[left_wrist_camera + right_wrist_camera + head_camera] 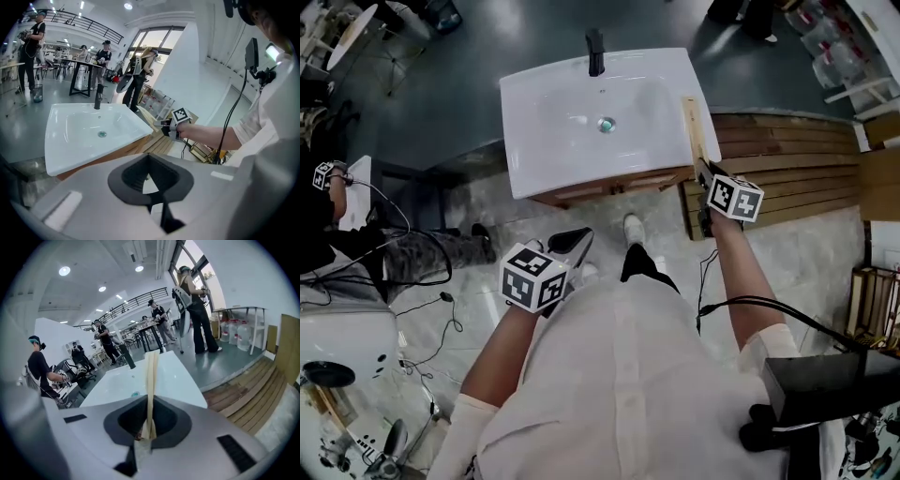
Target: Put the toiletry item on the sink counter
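Observation:
The toiletry item (695, 128) is a long, thin, pale cream stick. My right gripper (704, 174) is shut on its near end. The item reaches forward over the right rim of the white sink (534, 141). In the right gripper view the item (151, 380) stands up from between the jaws of the right gripper (149, 434), with the basin behind it. My left gripper (579, 237) hangs lower, in front of the sink's near edge, shut on nothing. The left gripper view shows its closed jaws (153, 206), the sink (70, 140) and the right gripper (165, 125) with the item (146, 116).
A black faucet (596, 52) stands at the sink's back edge and a drain (606, 124) sits mid-basin. A slatted wooden platform (797, 159) lies to the right. A seated person (356, 244) and floor cables (441, 309) are at the left.

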